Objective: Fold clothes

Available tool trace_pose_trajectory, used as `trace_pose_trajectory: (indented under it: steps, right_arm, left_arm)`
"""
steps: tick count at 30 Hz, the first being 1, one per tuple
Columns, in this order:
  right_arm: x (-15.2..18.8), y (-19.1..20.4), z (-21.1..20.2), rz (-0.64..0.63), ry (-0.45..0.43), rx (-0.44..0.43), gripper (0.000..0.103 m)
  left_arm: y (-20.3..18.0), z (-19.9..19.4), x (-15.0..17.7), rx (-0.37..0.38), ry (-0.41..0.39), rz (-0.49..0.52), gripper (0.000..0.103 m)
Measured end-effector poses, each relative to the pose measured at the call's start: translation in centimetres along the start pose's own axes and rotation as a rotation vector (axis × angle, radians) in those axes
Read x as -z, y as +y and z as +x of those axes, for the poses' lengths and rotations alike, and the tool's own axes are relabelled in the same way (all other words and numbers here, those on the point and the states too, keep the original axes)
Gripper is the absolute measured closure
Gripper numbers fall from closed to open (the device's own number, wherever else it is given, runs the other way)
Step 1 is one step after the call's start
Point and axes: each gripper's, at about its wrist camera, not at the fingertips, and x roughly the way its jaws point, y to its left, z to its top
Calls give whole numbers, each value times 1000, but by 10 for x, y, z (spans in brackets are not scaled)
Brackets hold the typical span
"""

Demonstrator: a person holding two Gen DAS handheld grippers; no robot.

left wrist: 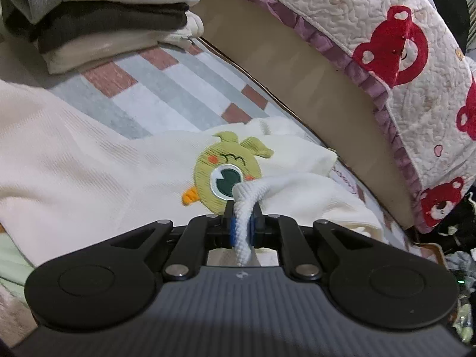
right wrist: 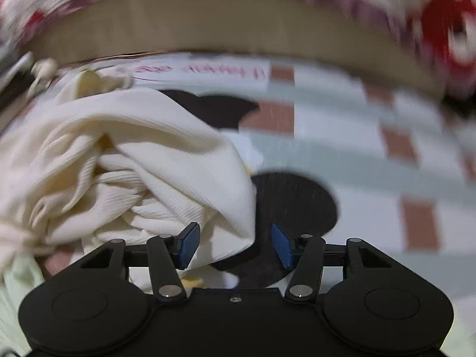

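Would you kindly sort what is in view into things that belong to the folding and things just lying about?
In the job:
cream sweater
left gripper, clamped on its cuff
right gripper, open beside the sweater
folded stack

Lying about:
bear quilt
checked sheet

- The bed [left wrist: 166,89] wears a sheet checked in grey, white and brick red.
- Upper left of the left view: a stack of folded clothes [left wrist: 113,26] sits on it.
- Lower centre: a cream sweater [left wrist: 89,163] lies spread there.
- In the blurred right view, the black patches [right wrist: 297,199] are probably printed on the sheet.
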Motion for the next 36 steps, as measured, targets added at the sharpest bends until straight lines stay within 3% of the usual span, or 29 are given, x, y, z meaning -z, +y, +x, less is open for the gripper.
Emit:
trace_pose_trajectory:
  steps: [1, 2, 4, 9, 15, 17, 20, 25, 30, 31, 33, 36]
  right_arm:
    - [0, -3, 9, 28, 17, -44, 85]
    - [0, -5, 18, 56, 34, -88, 88]
    - [-5, 3, 18, -9, 3, -82, 98]
    - [-47, -1, -32, -144, -88, 23, 99]
    - [-106, -81, -109, -185, -187, 279, 100]
    - [-115, -111, -127, -176, -220, 344, 100]
    - [-114, -155, -156, -152, -275, 442, 100]
    - [-93, -227, -145, -126, -232, 526, 100]
    - [-37, -261, -86, -97, -34, 523, 95]
    - [-27, -265, -77, -68, 20, 511, 82]
    - [-7, -273, -58, -10, 128, 486, 70]
    - [16, -272, -53, 179, 196, 305, 71]
  left_arm:
    - [-1, 2, 1, 7, 13, 4, 93]
    - [-2, 4, 2, 13, 25, 8, 93]
    - [-5, 8, 4, 31, 52, 20, 93]
    - [-26, -2, 4, 152, 66, 53, 93]
    - [-73, -32, -2, 357, 98, 94, 94]
    - [-88, -37, 3, 486, 184, 57, 94]
    - [-99, -26, 22, 612, 422, -63, 94]
    - [-111, 4, 86, 466, 665, -42, 94]
    - [-136, 30, 143, 292, 773, 171, 95]
    - [-141, 32, 148, 266, 790, 204, 95]
    - [-149, 35, 151, 221, 800, 276, 90]
    - [-152, 33, 146, 197, 795, 300, 69]
